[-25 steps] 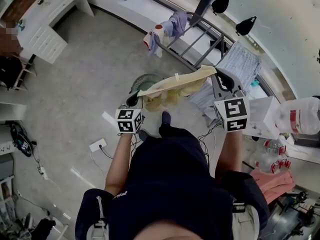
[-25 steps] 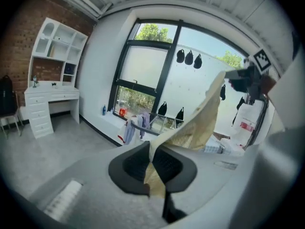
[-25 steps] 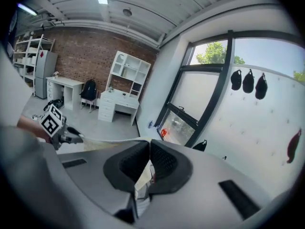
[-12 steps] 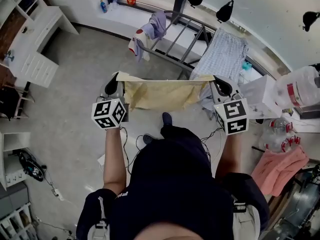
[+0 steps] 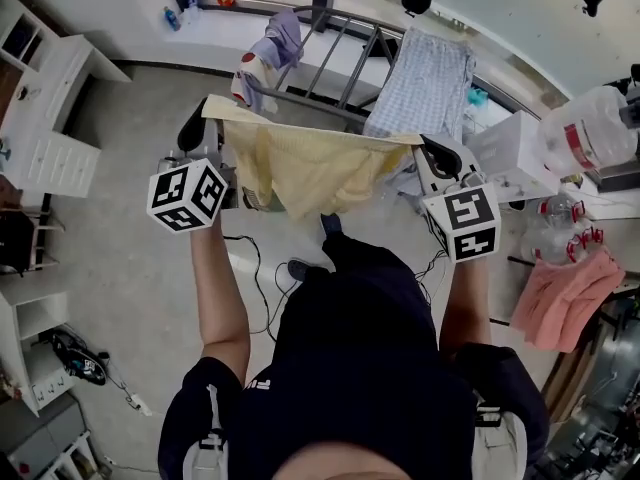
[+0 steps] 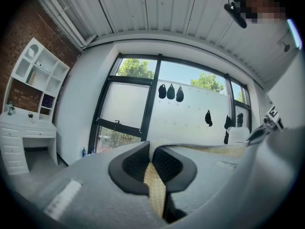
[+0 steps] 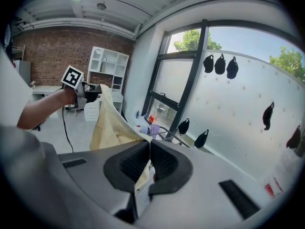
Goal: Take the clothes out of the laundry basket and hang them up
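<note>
Grey floor [image 5: 130, 223], white desk [image 5: 70, 63], brick wall [image 7: 52, 44].

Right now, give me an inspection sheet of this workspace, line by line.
Surface: grey floor; the person stands on it.
Job's things: yellow garment stretched between both grippers; drying rack beyond it carries a checked cloth and a lilac garment.
Clutter: pink cloth and large water bottle at the right.
Grippers: left gripper shut on one corner of the yellow garment; right gripper shut on the other.
Cables: black cable trailing on the floor below the left arm.
Surroundings: tall window, white desk, brick wall.
</note>
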`<control>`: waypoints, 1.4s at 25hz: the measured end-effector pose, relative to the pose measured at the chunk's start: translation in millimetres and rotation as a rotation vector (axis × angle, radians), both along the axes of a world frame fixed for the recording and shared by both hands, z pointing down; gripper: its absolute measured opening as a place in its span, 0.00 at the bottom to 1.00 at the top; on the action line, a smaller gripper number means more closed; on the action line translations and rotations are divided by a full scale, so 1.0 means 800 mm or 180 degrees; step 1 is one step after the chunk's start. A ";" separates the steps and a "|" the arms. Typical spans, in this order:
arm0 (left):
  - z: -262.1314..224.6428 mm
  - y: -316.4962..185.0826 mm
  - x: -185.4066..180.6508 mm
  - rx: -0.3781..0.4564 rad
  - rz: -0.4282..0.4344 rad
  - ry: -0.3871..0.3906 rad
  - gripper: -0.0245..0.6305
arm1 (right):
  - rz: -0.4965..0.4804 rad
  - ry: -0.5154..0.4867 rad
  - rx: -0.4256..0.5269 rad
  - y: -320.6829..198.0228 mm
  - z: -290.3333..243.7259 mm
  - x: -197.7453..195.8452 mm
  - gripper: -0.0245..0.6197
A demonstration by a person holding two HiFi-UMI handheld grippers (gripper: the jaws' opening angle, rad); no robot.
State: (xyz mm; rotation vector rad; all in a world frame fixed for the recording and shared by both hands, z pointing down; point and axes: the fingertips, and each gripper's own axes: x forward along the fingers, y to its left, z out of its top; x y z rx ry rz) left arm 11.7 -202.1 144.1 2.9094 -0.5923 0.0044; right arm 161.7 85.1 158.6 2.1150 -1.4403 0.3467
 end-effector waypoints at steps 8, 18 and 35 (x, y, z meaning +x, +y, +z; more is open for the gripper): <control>-0.040 -0.016 0.078 0.0235 0.0039 0.0047 0.08 | -0.0071 0.0078 0.0153 -0.009 -0.028 0.070 0.05; -0.093 -0.055 0.202 0.0278 -0.0068 0.0043 0.08 | -0.0278 0.0098 0.0336 -0.043 -0.070 0.189 0.05; -0.132 -0.127 0.420 0.0296 0.0328 -0.0182 0.08 | 0.0164 -0.0006 0.0535 -0.095 -0.104 0.366 0.05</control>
